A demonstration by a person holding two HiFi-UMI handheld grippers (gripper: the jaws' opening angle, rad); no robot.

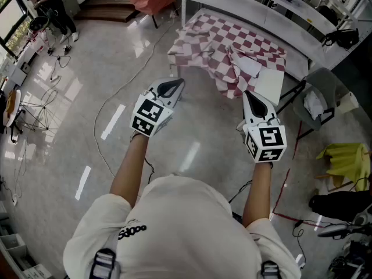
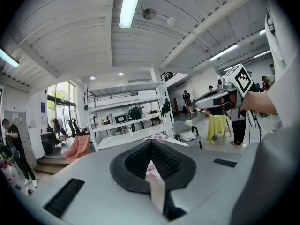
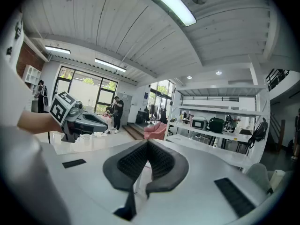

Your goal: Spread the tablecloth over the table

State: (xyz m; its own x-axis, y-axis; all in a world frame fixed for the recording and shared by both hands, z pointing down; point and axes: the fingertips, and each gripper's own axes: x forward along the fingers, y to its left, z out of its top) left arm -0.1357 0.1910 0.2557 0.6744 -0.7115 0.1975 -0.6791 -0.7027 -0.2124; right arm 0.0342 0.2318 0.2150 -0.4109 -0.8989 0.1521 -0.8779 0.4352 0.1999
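A red-and-white checked tablecloth (image 1: 232, 45) lies crumpled in a heap on a small table (image 1: 270, 83), whose white corner shows at the heap's right. Both grippers hang in the air short of it, above the floor. My left gripper (image 1: 177, 83) is shut and holds nothing; its tip points at the cloth's left edge. My right gripper (image 1: 247, 93) is also shut and empty, just below the cloth's lower right part. In the left gripper view the shut left gripper (image 2: 151, 143) lines up with a strip of the tablecloth (image 2: 157, 136). The right gripper view shows the right gripper (image 3: 147, 143) closed on nothing.
A long white shelf unit (image 1: 261, 10) runs behind the table. A grey chair (image 1: 319, 92) stands to its right, with a yellow cloth (image 1: 343, 158) on the floor nearby. Cables trail over the shiny floor (image 1: 116, 97). A person (image 1: 55, 10) stands far left.
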